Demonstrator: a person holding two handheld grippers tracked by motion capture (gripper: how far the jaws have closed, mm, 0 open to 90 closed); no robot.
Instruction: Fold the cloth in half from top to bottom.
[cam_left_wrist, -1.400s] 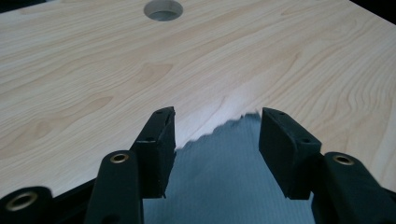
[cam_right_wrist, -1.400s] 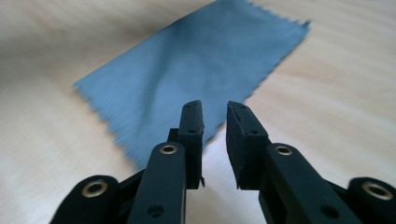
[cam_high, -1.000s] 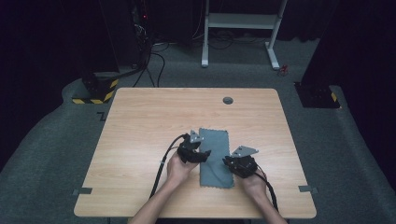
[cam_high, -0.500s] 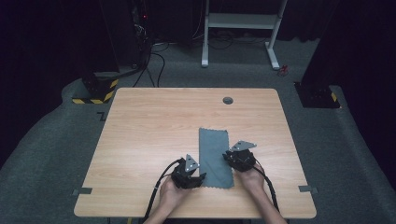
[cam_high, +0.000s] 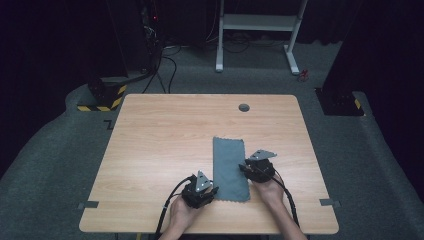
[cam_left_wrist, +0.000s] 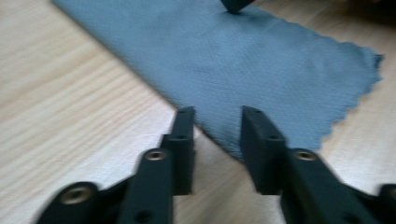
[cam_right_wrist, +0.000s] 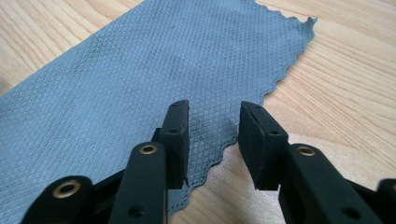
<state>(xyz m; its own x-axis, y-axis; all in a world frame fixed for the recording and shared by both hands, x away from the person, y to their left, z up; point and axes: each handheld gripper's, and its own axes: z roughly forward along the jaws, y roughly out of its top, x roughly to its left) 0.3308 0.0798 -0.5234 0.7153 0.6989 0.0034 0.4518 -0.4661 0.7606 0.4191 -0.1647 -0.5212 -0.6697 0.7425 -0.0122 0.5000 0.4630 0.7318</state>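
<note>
A thin, soft, light grey-blue microfibre cloth with pinked edges (cam_high: 229, 169) lies flat on the wooden tabletop (cam_high: 165, 140), near centre-right, likely best pinched at its near corners, where the left gripper (cam_left_wrist: 217, 125) and right gripper (cam_right_wrist: 212, 122) hover with fingers narrowly apart, holding nothing.

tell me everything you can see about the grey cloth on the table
The grey cloth is a thin blue-grey rectangle with a fine diamond weave and zigzag-cut edges. It lies flat on the wooden table, long side running away from the person. The left gripper straddles its near-left edge with a gap between the jaws; the right gripper straddles its right edge, jaws apart. Neither pinches it.
</note>
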